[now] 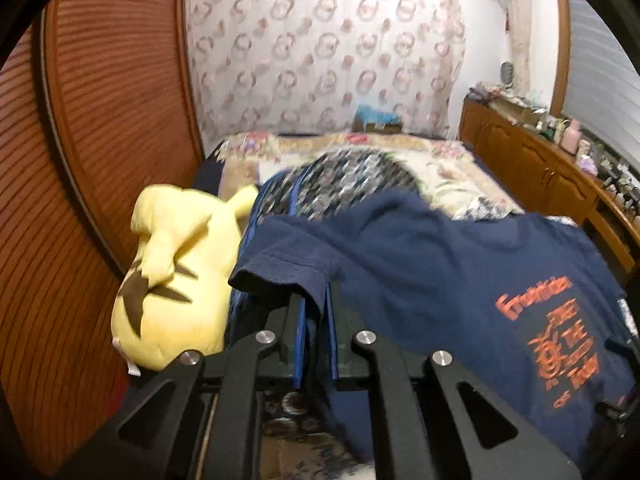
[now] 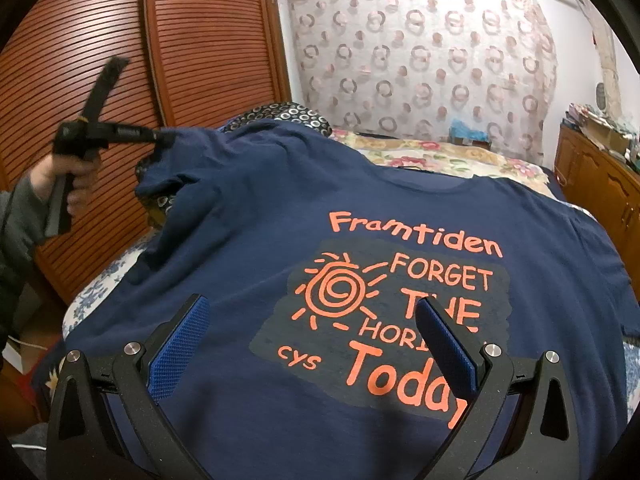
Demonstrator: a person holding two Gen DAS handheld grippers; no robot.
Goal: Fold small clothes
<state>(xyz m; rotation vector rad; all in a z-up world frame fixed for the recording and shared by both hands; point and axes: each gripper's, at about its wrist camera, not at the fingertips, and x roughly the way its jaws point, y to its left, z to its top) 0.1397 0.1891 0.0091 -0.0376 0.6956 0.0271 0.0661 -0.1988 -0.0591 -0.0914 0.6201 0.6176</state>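
Bed (image 2: 460,156) bears navy T-shirt (image 2: 280,208); left gripper (image 1: 316,312) pinches its sleeve, right gripper (image 2: 316,344) gapes wide

Your left gripper (image 1: 316,320): blue pads nearly together, navy T-shirt (image 2: 360,208) sleeve hem pinched between them, cloth draped over fingertips. From right wrist view, same gripper (image 2: 162,136) reaches in level from left, tips buried in lifted sleeve; your left hand (image 2: 70,180) wrapped round handle, grey sleeve (image 2: 20,208) at wrist. Your right gripper (image 2: 316,344): jaws spread wide, blue pads (image 2: 180,344) apart, angled down, nothing between pads, shirt print lying beyond them.
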